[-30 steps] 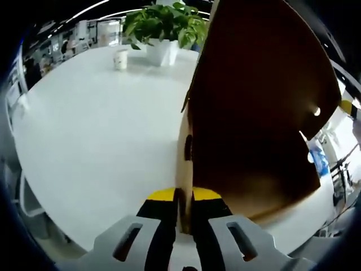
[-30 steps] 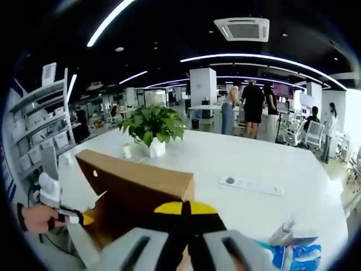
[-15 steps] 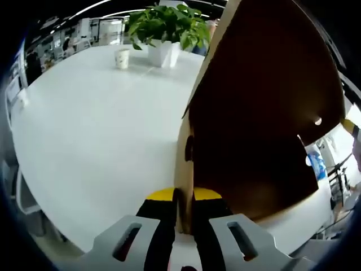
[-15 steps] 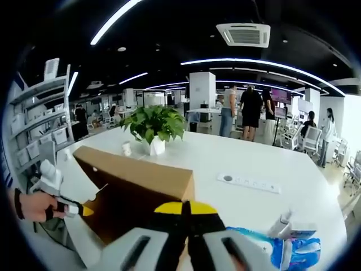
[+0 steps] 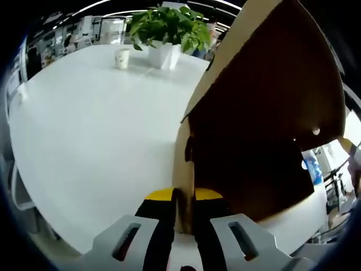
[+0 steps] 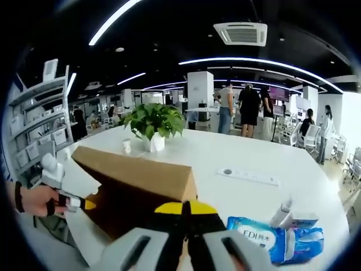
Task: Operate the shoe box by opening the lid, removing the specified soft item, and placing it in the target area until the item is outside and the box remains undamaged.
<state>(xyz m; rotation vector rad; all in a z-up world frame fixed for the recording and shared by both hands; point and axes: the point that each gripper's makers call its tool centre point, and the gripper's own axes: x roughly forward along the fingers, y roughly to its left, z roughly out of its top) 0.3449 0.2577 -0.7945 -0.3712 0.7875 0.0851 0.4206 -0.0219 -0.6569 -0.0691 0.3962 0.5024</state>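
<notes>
1. Left gripper view: left of the lid, a paper cup (image 5: 122, 58) and a potted plant (image 5: 164, 35) stand on the white surface (image 5: 90, 141).
2. The left tongs (image 5: 183, 197) are clamped on the edge of the brown shoe box lid (image 5: 265, 113), which stands raised.
3. Right gripper view: left of the lid (image 6: 135, 180), a hand (image 6: 31, 200) holds the left tongs (image 6: 84, 204) at its corner.
4. The right tongs (image 6: 186, 212) are pressed together on the lid's near edge.
5. Right of the lid lies a blue soft pack (image 6: 276, 240).
</notes>
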